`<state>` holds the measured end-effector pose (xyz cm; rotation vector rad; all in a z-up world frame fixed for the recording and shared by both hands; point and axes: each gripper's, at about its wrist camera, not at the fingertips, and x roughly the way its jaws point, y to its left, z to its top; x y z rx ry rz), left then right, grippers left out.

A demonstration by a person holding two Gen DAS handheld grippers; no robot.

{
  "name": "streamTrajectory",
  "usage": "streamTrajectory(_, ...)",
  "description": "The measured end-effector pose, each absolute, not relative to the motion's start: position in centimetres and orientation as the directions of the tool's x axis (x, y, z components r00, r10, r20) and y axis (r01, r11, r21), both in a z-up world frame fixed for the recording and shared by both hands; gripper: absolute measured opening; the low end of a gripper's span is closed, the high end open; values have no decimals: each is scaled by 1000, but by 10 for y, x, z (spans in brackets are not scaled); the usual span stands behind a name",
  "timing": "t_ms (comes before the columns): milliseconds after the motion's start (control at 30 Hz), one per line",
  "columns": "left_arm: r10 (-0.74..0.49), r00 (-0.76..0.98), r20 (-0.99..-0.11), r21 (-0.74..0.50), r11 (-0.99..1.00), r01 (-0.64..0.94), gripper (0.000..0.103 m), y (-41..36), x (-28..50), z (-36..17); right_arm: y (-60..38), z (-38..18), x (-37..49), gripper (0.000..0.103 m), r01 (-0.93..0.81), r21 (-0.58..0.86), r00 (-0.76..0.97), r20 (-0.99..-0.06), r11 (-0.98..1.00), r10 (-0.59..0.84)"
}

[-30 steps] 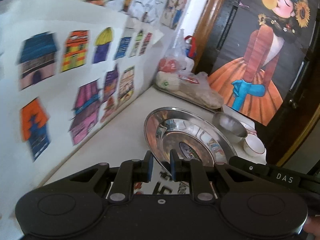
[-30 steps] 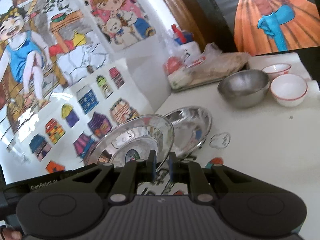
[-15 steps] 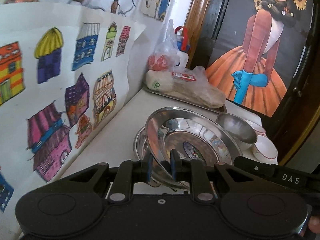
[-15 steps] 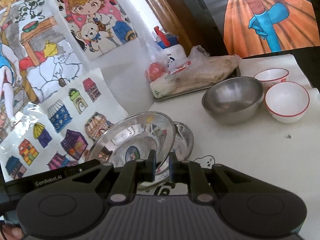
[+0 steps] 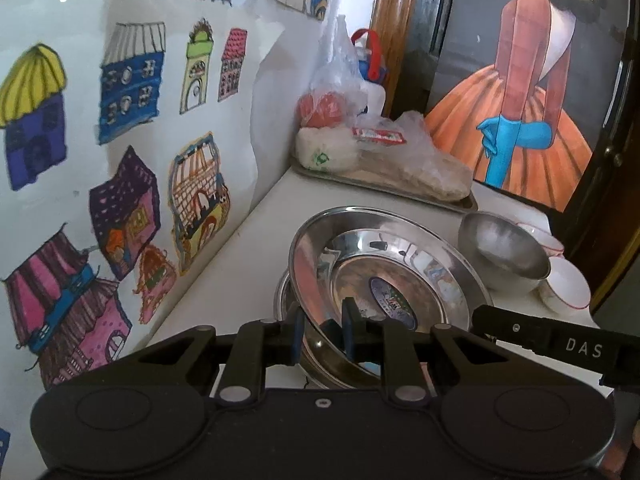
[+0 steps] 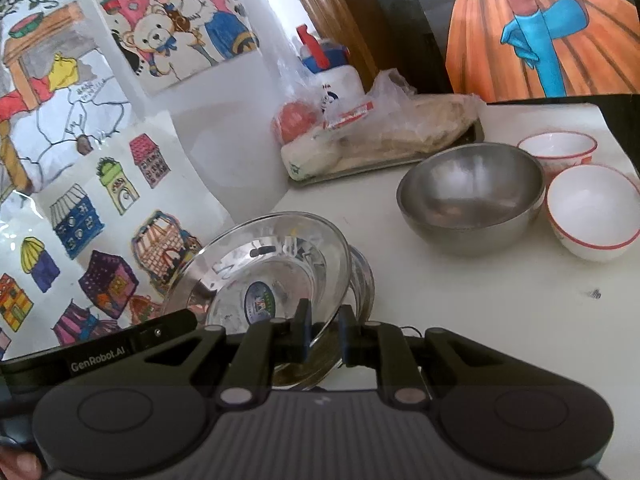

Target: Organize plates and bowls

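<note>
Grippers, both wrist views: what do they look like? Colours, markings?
Both alike. The left gripper and right gripper have matte black bodies with two round caps, black linkage arms on silver pivot pins, and jaws with blue pads. The left gripper's side bar reads "GenRobot.AI" in the right view; the right gripper's bar reads "DAS" in the left view. No cables or sleeves visible.

The shiny silver plate [image 6: 276, 264] is showing a round blue-green sticker. The grey steel bowl [image 6: 472, 204] is sitting dull; two white bowls [image 6: 592, 212] are wearing thin red rims on the white counter [image 6: 440, 292].
</note>
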<state>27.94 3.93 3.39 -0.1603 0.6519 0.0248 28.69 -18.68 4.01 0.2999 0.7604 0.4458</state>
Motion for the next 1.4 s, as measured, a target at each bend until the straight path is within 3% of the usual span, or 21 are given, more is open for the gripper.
streamTrajectory(533,-29,728,-685,-124,989,-77,27,40,298,21,-182,37,293,16,-287,375,612,-636,882,470)
streamTrajectory(1200,-38,718,-695,-134,988,-78,27,41,299,22,-179,41,295,19,-305,329,592,-670,894,448)
streamTrajectory(1400,-1,723,-691,-84,993,-78,26,39,295,21,-175,45,293,19,-327,315,604,-655,891,453)
